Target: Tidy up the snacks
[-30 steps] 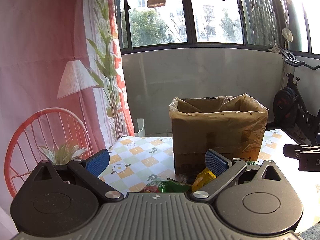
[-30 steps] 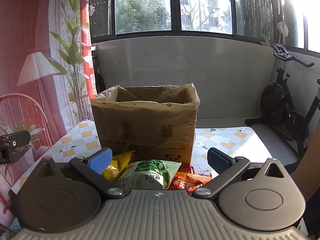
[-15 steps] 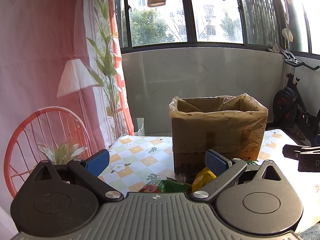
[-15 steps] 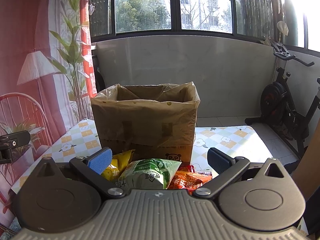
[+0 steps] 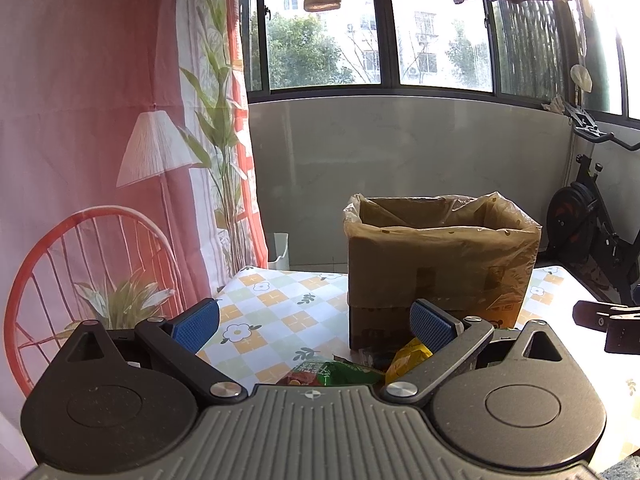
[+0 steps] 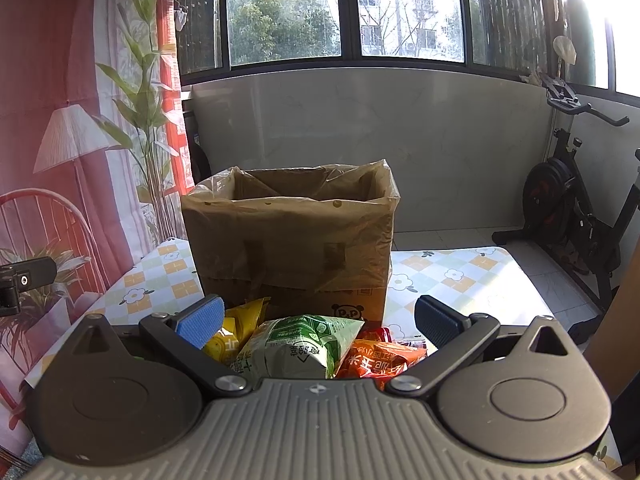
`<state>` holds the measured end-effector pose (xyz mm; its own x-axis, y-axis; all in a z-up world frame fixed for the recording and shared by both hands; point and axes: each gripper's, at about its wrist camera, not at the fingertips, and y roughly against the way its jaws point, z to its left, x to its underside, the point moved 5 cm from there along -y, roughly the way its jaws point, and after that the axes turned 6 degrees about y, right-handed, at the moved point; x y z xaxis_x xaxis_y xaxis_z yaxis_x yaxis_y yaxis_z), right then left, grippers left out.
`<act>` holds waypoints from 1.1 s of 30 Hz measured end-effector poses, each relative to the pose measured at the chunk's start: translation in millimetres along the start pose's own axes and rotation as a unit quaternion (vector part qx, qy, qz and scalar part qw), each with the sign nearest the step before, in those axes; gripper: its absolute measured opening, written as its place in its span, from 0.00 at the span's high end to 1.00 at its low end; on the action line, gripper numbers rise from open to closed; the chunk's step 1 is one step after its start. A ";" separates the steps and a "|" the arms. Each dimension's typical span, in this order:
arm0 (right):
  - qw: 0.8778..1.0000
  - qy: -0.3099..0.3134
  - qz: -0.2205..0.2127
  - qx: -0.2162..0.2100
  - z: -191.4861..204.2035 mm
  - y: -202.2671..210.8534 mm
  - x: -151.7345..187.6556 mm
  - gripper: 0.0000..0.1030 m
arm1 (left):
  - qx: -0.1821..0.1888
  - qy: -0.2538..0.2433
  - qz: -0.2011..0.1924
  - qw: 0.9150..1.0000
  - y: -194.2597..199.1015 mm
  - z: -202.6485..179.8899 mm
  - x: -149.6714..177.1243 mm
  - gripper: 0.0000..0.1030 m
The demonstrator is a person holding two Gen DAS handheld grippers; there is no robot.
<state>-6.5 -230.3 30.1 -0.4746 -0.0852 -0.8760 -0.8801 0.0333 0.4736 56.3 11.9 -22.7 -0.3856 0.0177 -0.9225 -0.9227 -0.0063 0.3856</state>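
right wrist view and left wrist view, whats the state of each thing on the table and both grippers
cardboard box: upright, top open, lined with a plastic bag
green snack bag: lying in front of the box, sealed
orange snack bag: lying beside the green one
yellow snack bag: lying at the box's foot
left gripper: open, holding nothing
right gripper: open, holding nothing

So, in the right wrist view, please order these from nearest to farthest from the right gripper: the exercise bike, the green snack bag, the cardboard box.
1. The green snack bag: directly between the open fingers of the right gripper.
2. The cardboard box: behind the snacks, centre of the table.
3. The exercise bike: far right, on the floor beyond the table.
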 end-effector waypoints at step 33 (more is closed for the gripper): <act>0.984 -0.101 0.118 -0.084 -8.7 -159.6 57.8 0.11 | -0.060 0.004 0.100 0.993 -135.1 58.2 44.5 0.23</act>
<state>106.6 -249.2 -95.4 -0.6729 0.1047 -0.7323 -0.7391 -0.1371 0.6595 163.9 71.7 -114.7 -0.5613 -0.0048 -0.8276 -0.8204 -0.1280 0.5572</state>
